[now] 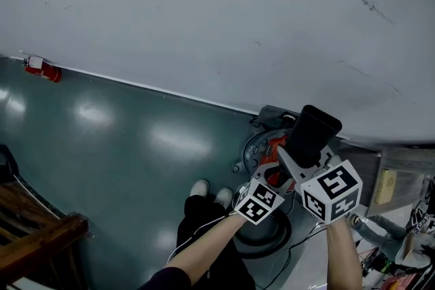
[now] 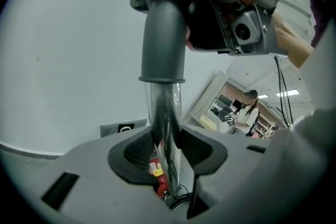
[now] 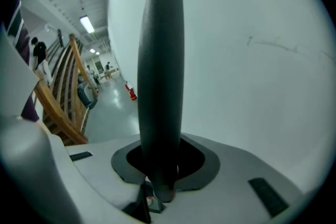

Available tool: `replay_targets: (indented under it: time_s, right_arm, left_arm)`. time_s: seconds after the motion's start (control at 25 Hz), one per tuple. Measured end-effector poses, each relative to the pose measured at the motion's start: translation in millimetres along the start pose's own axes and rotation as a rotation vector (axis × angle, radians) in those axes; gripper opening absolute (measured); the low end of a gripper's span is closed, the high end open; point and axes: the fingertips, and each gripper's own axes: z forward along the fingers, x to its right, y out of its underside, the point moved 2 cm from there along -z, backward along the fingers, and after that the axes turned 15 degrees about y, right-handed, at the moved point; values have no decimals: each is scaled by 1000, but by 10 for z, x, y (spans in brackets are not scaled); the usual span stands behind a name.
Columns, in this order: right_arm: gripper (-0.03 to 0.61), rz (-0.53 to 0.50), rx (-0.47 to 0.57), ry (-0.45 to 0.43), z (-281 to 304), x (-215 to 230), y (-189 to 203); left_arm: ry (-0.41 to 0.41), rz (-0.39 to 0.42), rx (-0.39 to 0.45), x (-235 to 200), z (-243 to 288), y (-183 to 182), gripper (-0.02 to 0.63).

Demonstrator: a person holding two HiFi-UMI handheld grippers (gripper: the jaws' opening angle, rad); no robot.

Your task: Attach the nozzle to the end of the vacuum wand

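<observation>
My left gripper (image 2: 167, 162) is clamped on the chrome vacuum wand (image 2: 164, 107), at centre frame. My right gripper (image 3: 160, 168) pinches the black nozzle (image 3: 160, 60), seen lower right in the head view. If I push it off-axis, I think the nozzle could jam at the wand's end or twist in the pads.

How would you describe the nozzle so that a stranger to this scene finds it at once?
Follow the white wall down to the vacuum cleaner on the green floor. Just above it, the right gripper holds the nozzle: a flat, matte black piece, unlike the shiny wand beside it.
</observation>
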Motion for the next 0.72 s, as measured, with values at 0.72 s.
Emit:
replay_targets:
  time_s: [0.72]
  right_arm:
    - [92, 138, -96, -72, 183, 124, 79]
  left_arm:
    - [-3, -4, -41, -25, 27, 88, 152]
